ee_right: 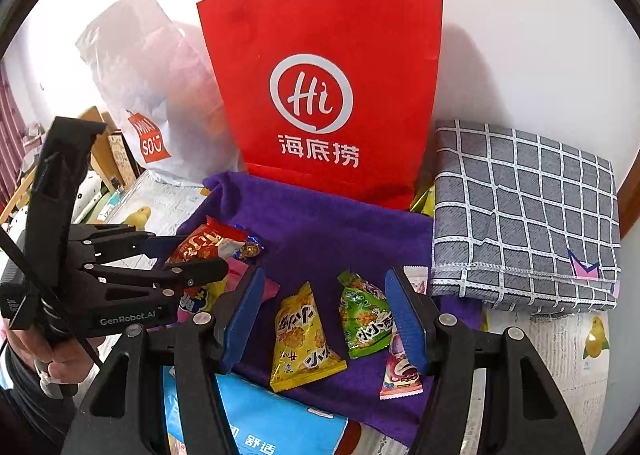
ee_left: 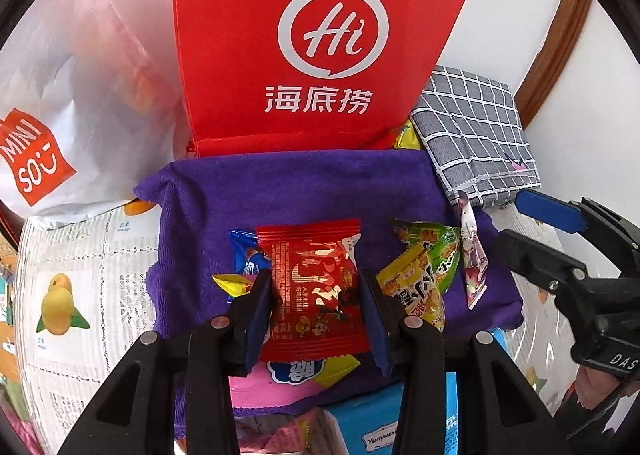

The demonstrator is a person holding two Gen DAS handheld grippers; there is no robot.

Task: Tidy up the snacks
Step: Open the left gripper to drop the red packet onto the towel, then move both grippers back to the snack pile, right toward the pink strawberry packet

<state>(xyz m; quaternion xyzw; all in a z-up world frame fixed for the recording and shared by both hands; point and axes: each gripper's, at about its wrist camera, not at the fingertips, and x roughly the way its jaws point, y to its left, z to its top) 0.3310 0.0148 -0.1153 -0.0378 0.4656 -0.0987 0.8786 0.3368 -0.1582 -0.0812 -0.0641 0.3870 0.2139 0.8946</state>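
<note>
My left gripper (ee_left: 316, 315) is shut on a red snack packet (ee_left: 312, 287), its pads pressing both side edges just above a purple cloth (ee_left: 320, 183). In the right wrist view that left gripper (ee_right: 196, 255) shows at the left, with the red packet (ee_right: 200, 245) in it. My right gripper (ee_right: 324, 315) stands open over the purple cloth (ee_right: 320, 223). A yellow packet (ee_right: 304, 335) and a green packet (ee_right: 364, 315) lie flat between its fingers, apart from the pads. A slim pink packet (ee_right: 400, 371) lies by its right finger.
A red paper bag (ee_right: 320, 75) stands behind the cloth, with a white plastic bag (ee_right: 140, 75) on its left. A folded grey checked cloth (ee_right: 520, 207) lies at the right. A blue tissue pack (ee_right: 272, 415) sits at the near edge. More packets (ee_left: 244, 259) lie under the red one.
</note>
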